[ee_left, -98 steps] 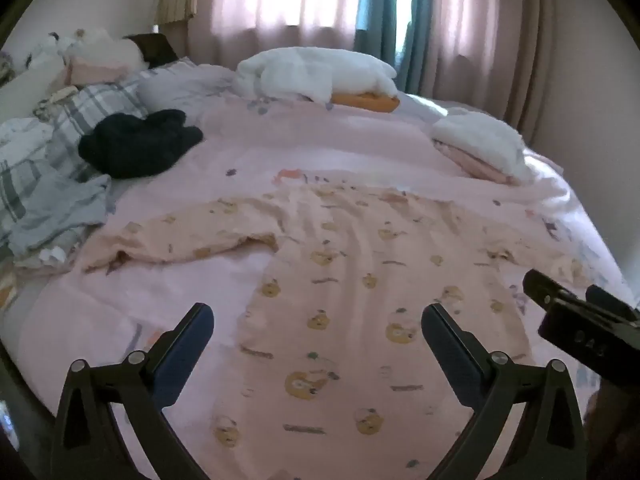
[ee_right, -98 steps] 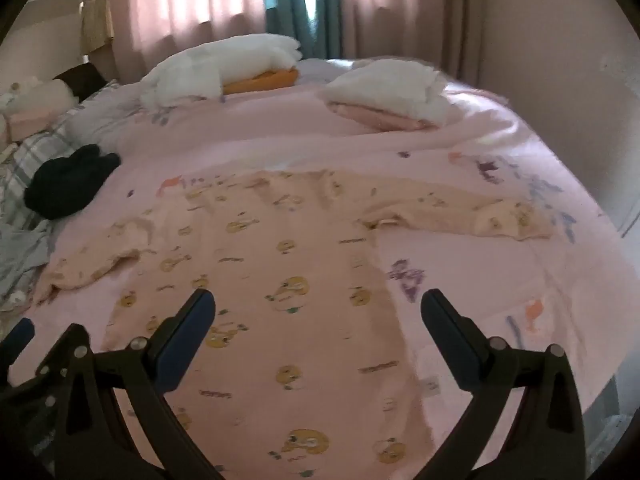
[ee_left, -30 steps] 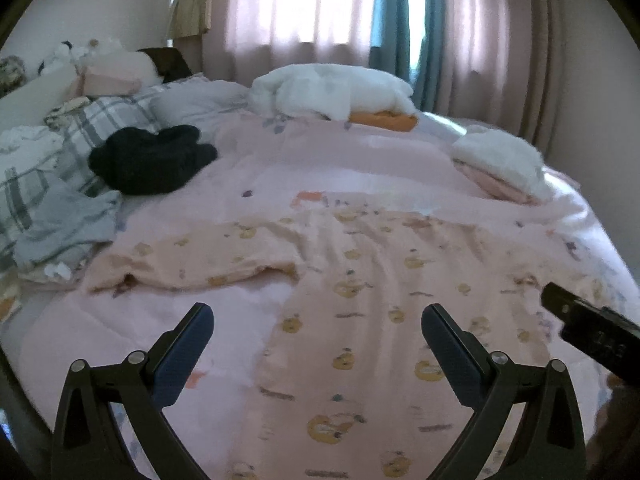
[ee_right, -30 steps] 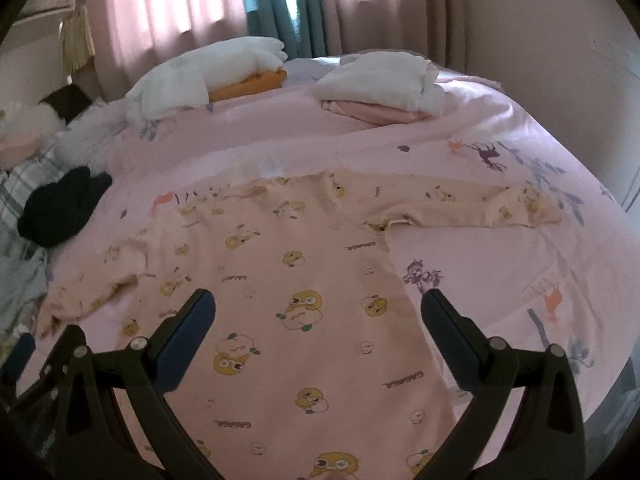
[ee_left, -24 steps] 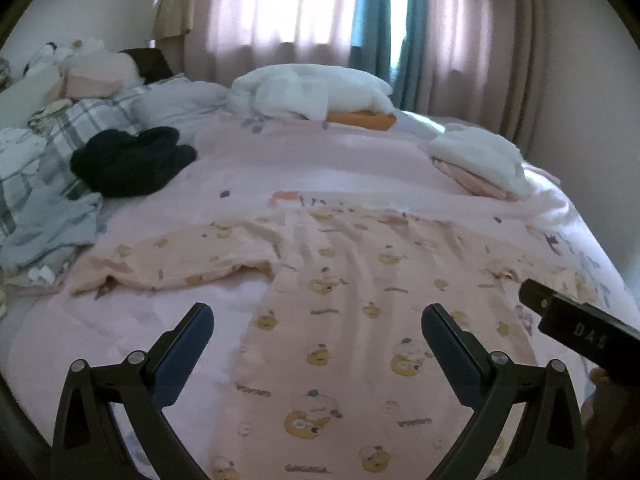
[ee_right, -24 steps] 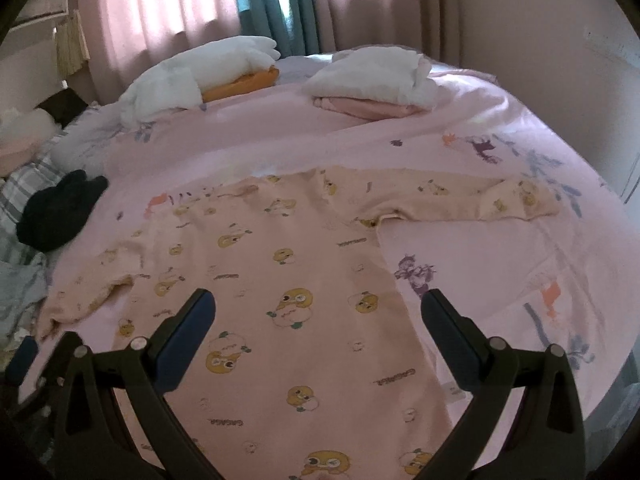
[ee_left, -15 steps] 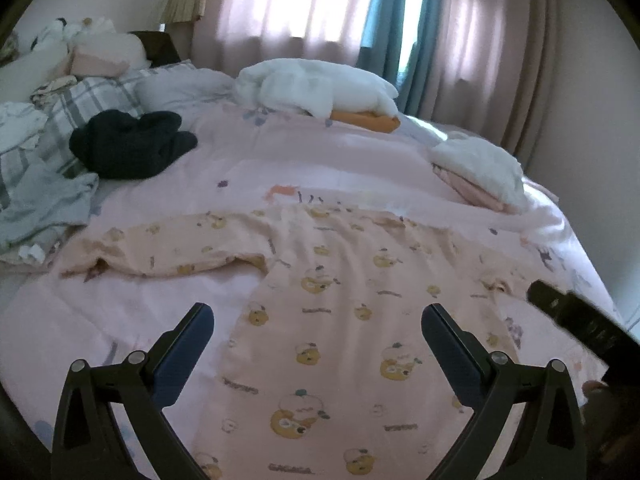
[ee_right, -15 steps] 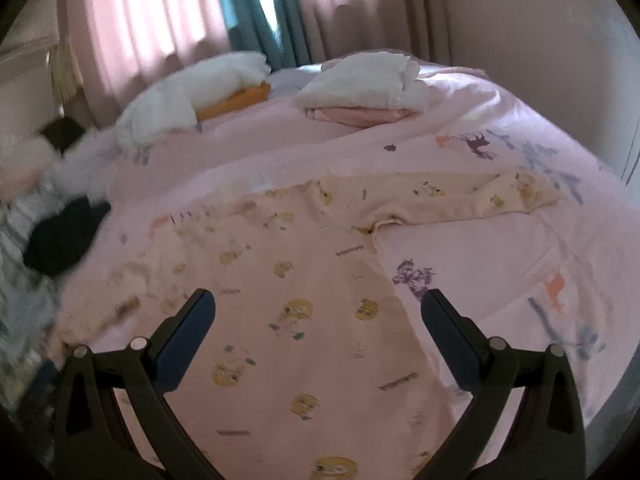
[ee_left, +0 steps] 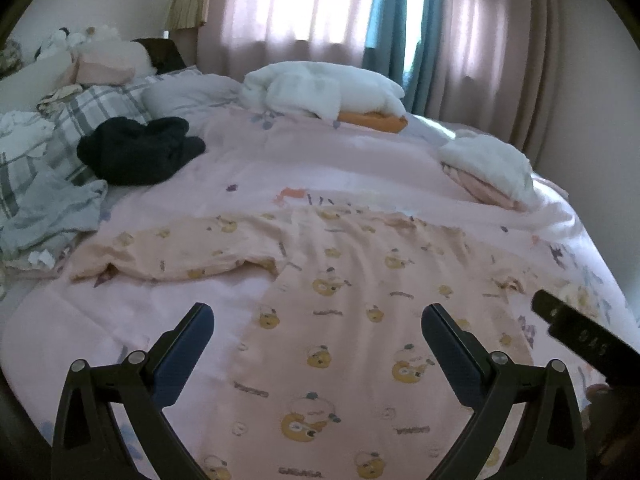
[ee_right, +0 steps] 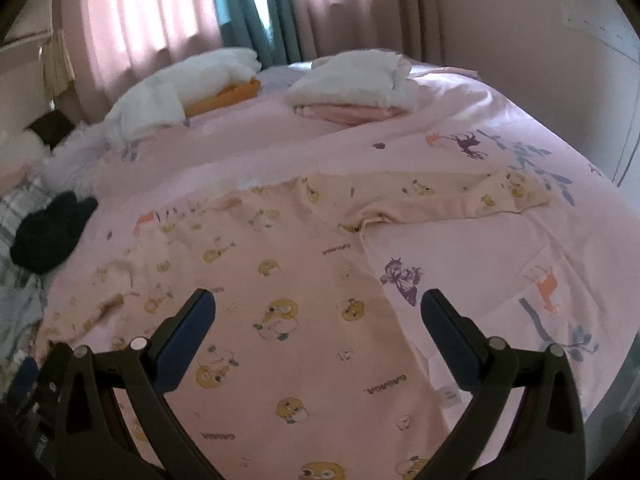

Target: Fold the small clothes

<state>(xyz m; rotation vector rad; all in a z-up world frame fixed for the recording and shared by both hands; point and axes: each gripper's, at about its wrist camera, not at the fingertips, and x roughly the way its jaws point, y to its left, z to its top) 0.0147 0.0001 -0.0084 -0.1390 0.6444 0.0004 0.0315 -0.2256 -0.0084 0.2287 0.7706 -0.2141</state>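
- Left gripper [ee_left: 318, 332]: jaws spread wide, nothing between them; it hangs above the lower body of the shirt [ee_left: 360, 320], not touching.
- Right gripper [ee_right: 318, 320]: jaws likewise wide apart, holding nothing, above the shirt's [ee_right: 280, 300] body near its right side edge.
- In the left view the right gripper's dark body shows at the right edge [ee_left: 580, 340].
- Shirt: peach, yellow cartoon print, long sleeves; it lies flat on the bed [ee_left: 340, 160], both sleeves stretched out sideways.
- Left sleeve [ee_left: 180, 252] is rumpled, its cuff near the bed's left edge; right sleeve [ee_right: 460, 196] lies fairly smooth.
- Bed cover: pink with animal prints.
- Beyond the collar: a white and pink folded stack [ee_right: 352, 92] at far right, a white heap on an orange item [ee_left: 320, 92] at far middle.
- A black garment [ee_left: 136, 152] lies far left, beside plaid bedding [ee_left: 92, 112].
- Curtains [ee_left: 300, 8] behind the bed.
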